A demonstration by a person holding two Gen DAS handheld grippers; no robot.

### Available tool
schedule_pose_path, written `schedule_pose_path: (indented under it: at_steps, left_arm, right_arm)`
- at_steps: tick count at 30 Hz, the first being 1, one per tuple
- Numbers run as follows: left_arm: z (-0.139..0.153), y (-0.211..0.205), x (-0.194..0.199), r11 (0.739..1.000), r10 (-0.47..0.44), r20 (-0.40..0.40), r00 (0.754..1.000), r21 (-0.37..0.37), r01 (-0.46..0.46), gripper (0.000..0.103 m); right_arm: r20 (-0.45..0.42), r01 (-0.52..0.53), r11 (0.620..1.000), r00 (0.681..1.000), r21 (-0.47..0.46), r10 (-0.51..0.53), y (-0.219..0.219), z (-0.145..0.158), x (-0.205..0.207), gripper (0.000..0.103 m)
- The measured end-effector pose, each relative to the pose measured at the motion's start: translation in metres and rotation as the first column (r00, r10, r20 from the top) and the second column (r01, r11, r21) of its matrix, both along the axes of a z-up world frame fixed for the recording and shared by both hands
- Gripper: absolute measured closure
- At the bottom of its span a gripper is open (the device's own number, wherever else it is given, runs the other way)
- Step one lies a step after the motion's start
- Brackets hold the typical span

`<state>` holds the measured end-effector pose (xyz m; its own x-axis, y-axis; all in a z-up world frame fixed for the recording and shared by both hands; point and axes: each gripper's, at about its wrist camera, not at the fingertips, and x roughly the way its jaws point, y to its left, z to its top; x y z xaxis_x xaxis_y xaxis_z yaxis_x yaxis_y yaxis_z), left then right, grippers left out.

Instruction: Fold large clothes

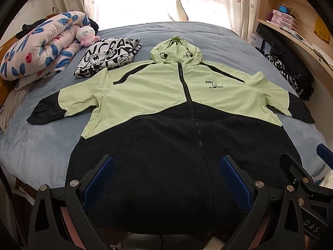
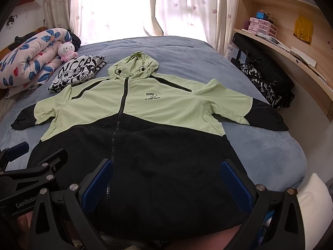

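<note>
Seen first from the left wrist camera, a hooded jacket (image 1: 166, 108) lies spread flat, front up, on a blue-grey bed (image 1: 41, 145), its zip (image 1: 191, 112) closed down the middle, its hood (image 1: 177, 50) pointing toward the curtained window (image 1: 137, 0) and both sleeves stretched out to the sides. The upper half is pale green, the lower half and the cuffs black. The left gripper (image 1: 166, 173) hangs above the black hem with its blue-padded fingers (image 1: 100, 177) spread wide and nothing between them. At the right edge the right gripper (image 1: 308, 166) shows partly, also apart and empty. Beyond the jacket's left shoulder sits a folded black-and-white printed garment (image 1: 108, 56), then a rolled floral quilt (image 1: 41, 43) with a white plush cat (image 1: 86, 34) resting against it. From the right wrist camera, the same jacket (image 2: 145, 114) fills the bed (image 2: 270, 145), and the right gripper (image 2: 168, 177) hovers over the lower hem just right of the zip (image 2: 118, 125), jaws released and holding nothing. The left gripper (image 2: 35, 154) appears at the left edge, open over the hem's near corner. A wooden shelf unit (image 2: 291, 48) runs along the right wall, with dark patterned cloth (image 2: 264, 87) heaped beside the bed below it.
</note>
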<state>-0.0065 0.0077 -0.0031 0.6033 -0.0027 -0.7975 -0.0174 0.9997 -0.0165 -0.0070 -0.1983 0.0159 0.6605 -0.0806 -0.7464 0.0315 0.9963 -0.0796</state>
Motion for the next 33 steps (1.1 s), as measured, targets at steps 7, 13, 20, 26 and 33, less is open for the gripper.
schedule_pose_path:
  at_steps: [7, 13, 20, 26, 33]
  left_arm:
    - [0.000, 0.001, 0.000, 1.000, 0.001, -0.001, 1.000, 0.001, -0.001, 0.003]
    - [0.000, 0.003, 0.000, 1.000, 0.000, -0.002, 1.000, 0.005, 0.000, 0.003]
    - [0.003, 0.007, 0.005, 1.000, 0.007, -0.006, 1.000, 0.010, -0.007, 0.003]
    - [0.008, 0.006, 0.014, 1.000, 0.015, -0.003, 1.000, 0.008, -0.015, 0.003]
    - [0.021, 0.001, 0.016, 1.000, -0.002, 0.022, 1.000, -0.018, 0.002, 0.003]
  right_arm:
    - [-0.001, 0.000, 1.000, 1.000, 0.000, 0.000, 0.000, -0.002, 0.000, 0.000]
    - [-0.006, 0.001, 1.000, 1.000, 0.004, -0.001, 0.002, -0.005, 0.002, 0.000]
    - [-0.008, 0.001, 1.000, 1.000, 0.007, -0.001, 0.001, -0.005, 0.005, 0.000]
    - [-0.002, -0.002, 1.000, 1.000, 0.013, 0.002, 0.003, -0.003, 0.012, 0.000]
    - [0.030, -0.029, 0.996, 0.999, 0.080, 0.027, -0.008, 0.015, 0.017, 0.000]
